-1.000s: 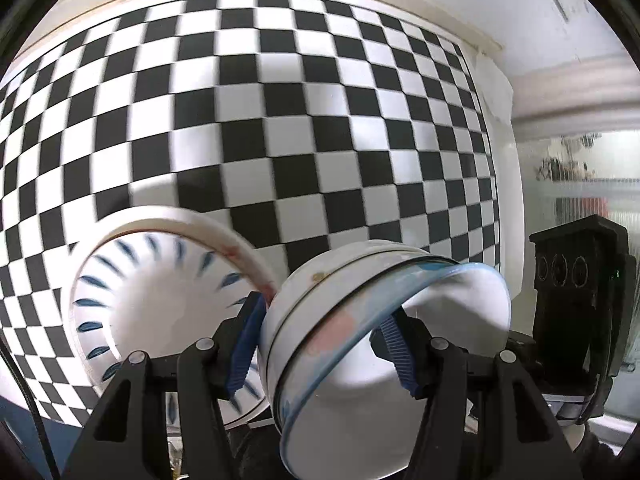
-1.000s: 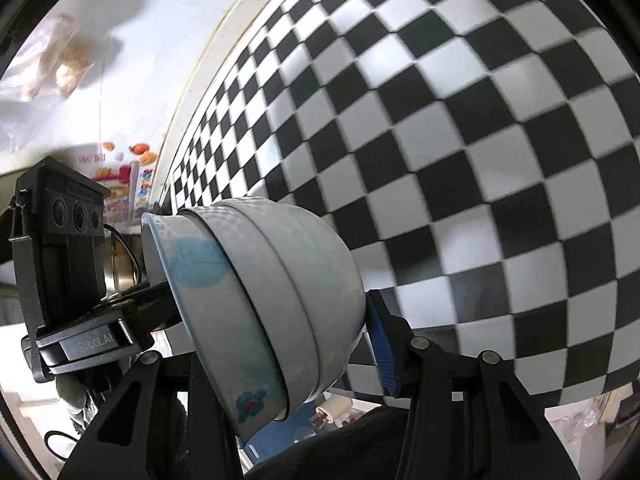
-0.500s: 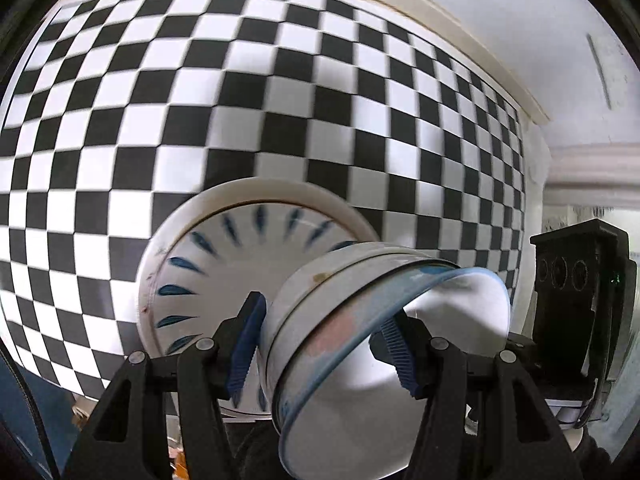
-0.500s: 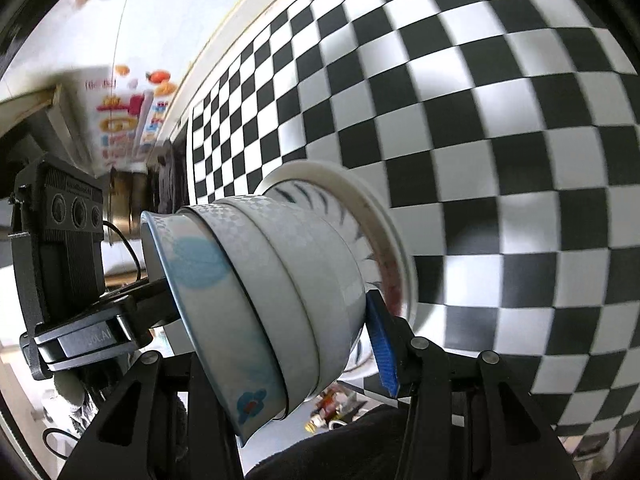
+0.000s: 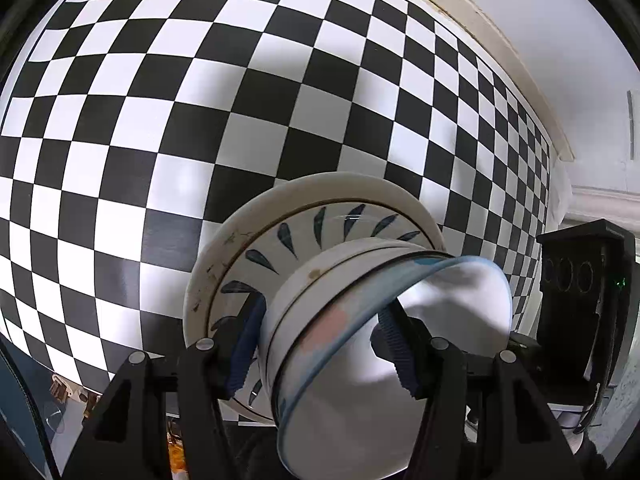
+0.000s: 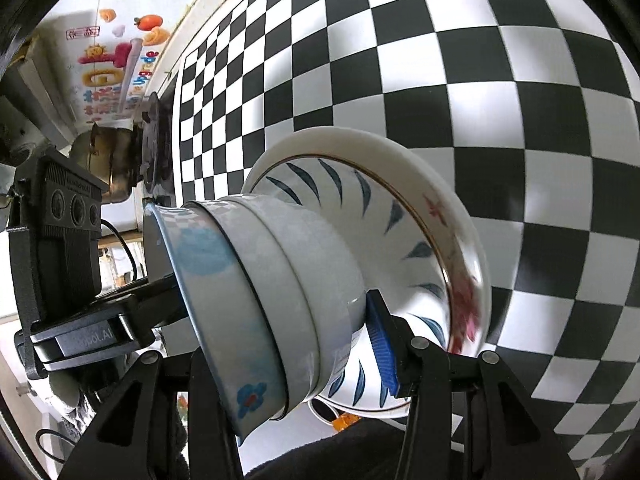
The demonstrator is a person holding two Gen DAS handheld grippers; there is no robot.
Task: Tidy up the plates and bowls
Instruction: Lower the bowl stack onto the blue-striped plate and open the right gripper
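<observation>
A stack of nested white bowls (image 5: 344, 316), the innermost with a blue rim and blue flowers, is held from opposite sides by both grippers. My left gripper (image 5: 324, 344) is shut on the stack's rim. My right gripper (image 6: 280, 336) is shut on the same stack (image 6: 280, 280). The stack's base sits in a wide blue-leaf bowl (image 5: 280, 248) that rests on a white plate (image 5: 328, 184) with red flowers on its rim (image 6: 460, 292). Whether the base touches the blue-leaf bowl I cannot tell.
A black-and-white checkered table (image 5: 200, 100) fills both views. A brass pot (image 6: 108, 160) and a colourful printed box (image 6: 108, 60) stand off its far edge. A white wall (image 5: 560, 40) borders the table.
Both grippers have carried the bowl stack over the table to the blue-leaf bowl and plate, which have come nearer and now sit right behind the stack.
</observation>
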